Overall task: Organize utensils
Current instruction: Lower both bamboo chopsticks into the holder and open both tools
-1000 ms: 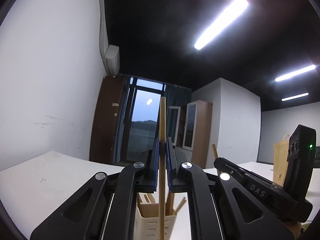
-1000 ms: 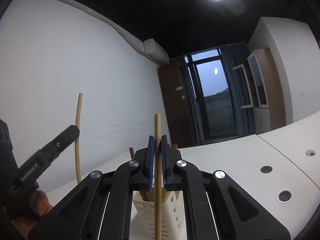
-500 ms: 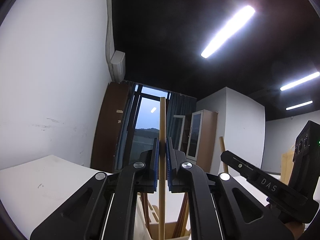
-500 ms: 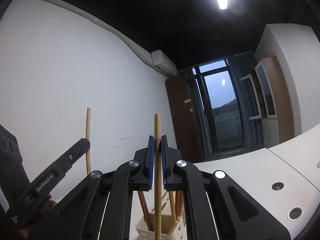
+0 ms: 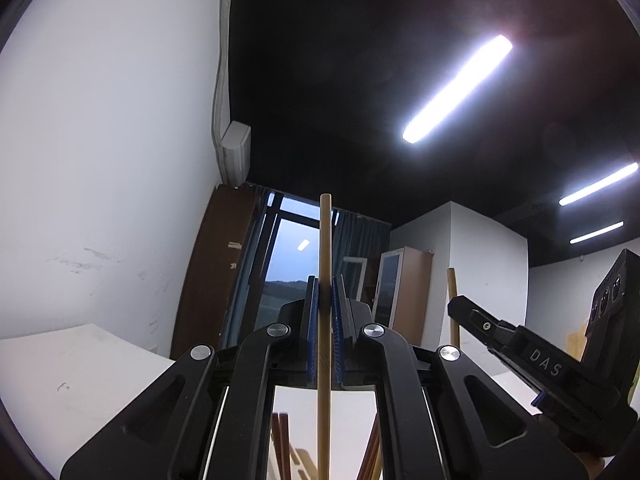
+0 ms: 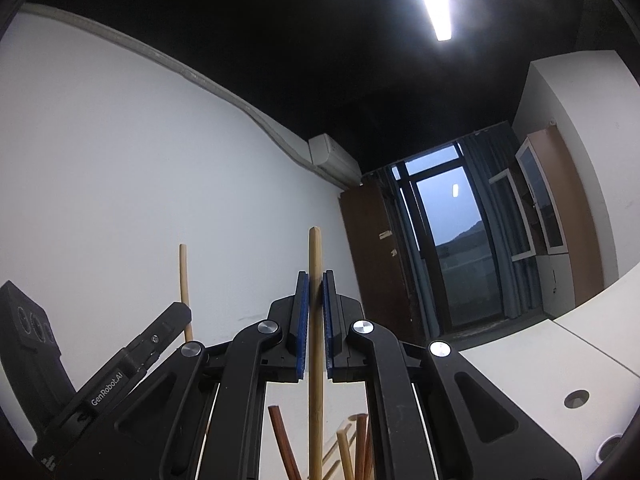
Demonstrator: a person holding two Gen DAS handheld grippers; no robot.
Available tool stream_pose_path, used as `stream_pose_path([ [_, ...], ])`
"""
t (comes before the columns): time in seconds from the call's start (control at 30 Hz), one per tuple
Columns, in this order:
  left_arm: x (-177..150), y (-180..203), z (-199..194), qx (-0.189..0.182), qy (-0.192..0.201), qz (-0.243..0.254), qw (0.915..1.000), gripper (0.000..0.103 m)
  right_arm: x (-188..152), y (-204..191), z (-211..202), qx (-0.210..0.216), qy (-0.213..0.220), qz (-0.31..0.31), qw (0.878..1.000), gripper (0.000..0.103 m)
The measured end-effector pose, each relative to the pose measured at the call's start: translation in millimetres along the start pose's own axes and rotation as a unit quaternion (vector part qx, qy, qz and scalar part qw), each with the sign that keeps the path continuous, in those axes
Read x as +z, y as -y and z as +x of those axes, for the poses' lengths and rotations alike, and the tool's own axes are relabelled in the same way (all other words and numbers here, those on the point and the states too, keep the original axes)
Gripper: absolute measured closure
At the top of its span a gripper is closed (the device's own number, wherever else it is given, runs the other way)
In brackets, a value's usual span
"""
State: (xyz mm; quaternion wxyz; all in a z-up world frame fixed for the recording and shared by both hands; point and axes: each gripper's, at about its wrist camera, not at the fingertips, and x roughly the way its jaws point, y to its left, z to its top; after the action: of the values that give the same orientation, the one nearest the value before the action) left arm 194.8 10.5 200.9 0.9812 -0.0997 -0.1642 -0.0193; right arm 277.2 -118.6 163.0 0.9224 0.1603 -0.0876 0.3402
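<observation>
My left gripper [image 5: 325, 300] is shut on a light wooden chopstick [image 5: 325, 240] that stands upright between its blue pads. My right gripper [image 6: 316, 300] is shut on a second light wooden chopstick [image 6: 315, 256], also upright. Each gripper shows in the other's view: the right gripper [image 5: 460, 306] at the right with its chopstick [image 5: 452, 280], the left gripper [image 6: 186, 314] at the left with its chopstick [image 6: 184, 272]. Below the fingers, tips of several brown and light chopsticks [image 6: 280, 432] poke up; their holder [image 5: 298, 458] is almost wholly hidden.
A white table [image 5: 80, 368] stretches left and right, with round cable holes [image 6: 576, 398] at the right. A white wall [image 6: 120, 200], a dark door [image 6: 372, 260], a window and a wooden cabinet [image 5: 408, 288] stand behind. A person's hand [image 5: 588, 466] holds the right gripper.
Both grippers have tilted upward and risen with their chopsticks. The cream holder has dropped almost out of both views; only stick tips show now.
</observation>
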Motion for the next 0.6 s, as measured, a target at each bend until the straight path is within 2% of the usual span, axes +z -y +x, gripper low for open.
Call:
stream_pose_path([
  [0.47,-25,-5,23,0.003,-0.010,0.008,0.9999,0.097,-13,-3,10,-0.010,0.061,-0.013,0.998,0.095],
  [0.6,-36,-4,26,0.008,-0.015,0.017,0.9997,0.097,-24,-3,12,-0.013,0.056,-0.013,0.998,0.095],
])
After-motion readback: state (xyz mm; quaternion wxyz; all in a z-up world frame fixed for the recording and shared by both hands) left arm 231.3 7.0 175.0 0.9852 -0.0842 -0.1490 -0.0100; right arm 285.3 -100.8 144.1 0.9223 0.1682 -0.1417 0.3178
